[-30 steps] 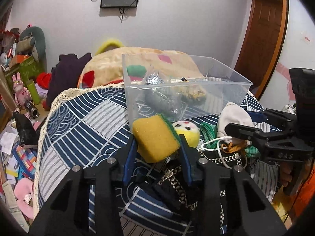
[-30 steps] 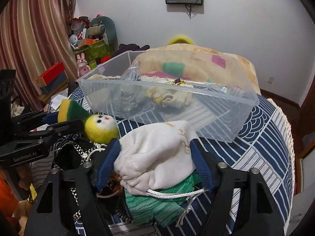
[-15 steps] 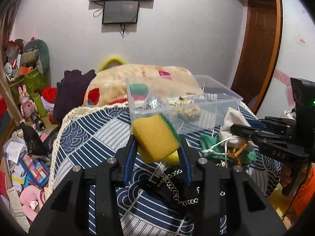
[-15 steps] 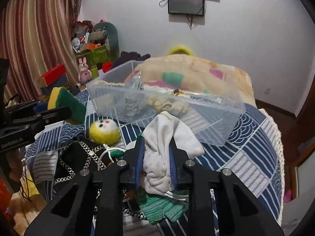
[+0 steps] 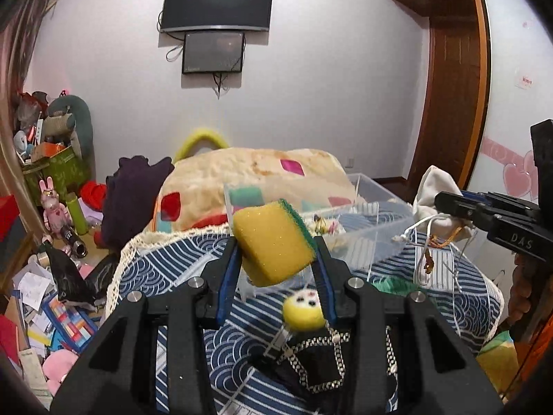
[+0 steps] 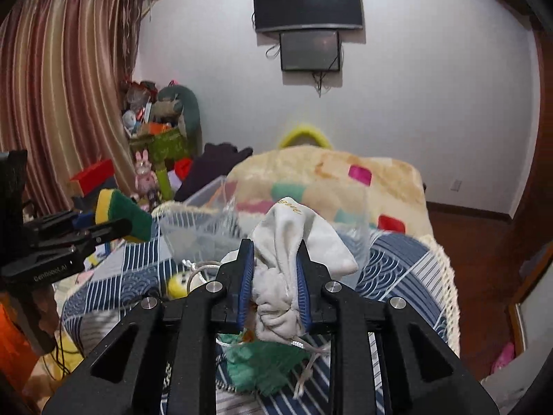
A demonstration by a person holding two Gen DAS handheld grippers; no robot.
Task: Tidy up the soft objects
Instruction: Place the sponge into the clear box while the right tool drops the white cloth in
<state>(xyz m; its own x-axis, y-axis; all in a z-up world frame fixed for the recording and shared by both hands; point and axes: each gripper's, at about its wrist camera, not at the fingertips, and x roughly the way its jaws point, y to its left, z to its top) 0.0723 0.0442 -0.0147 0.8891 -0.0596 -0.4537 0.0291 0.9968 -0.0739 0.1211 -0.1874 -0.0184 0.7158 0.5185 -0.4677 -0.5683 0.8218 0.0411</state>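
Left gripper (image 5: pixel 276 259): blue-padded fingers (image 5: pixel 226 276) clamped on a yellow sponge with green scouring face (image 5: pixel 273 242), carried tilted in the air in front of the clear plastic bin (image 5: pixel 366 228); right gripper (image 6: pixel 273 276): fingers (image 6: pixel 246 276) pinched tight on a bunched white drawstring pouch (image 6: pixel 293 242), its cords trailing below, likewise lifted clear of the surface; beneath both, a blue-and-white wave-patterned cover (image 5: pixel 179 259) bore a yellow plush ball with a face (image 5: pixel 304 311), a black chain-trimmed item (image 5: pixel 318 363) and a green knitted piece (image 6: pixel 262 363); bin rested farther back on the same cover, small items inside; beyond it, a cream patchwork blanket (image 6: pixel 328 173); two dark screens (image 5: pixel 217 7) hung on the wall.
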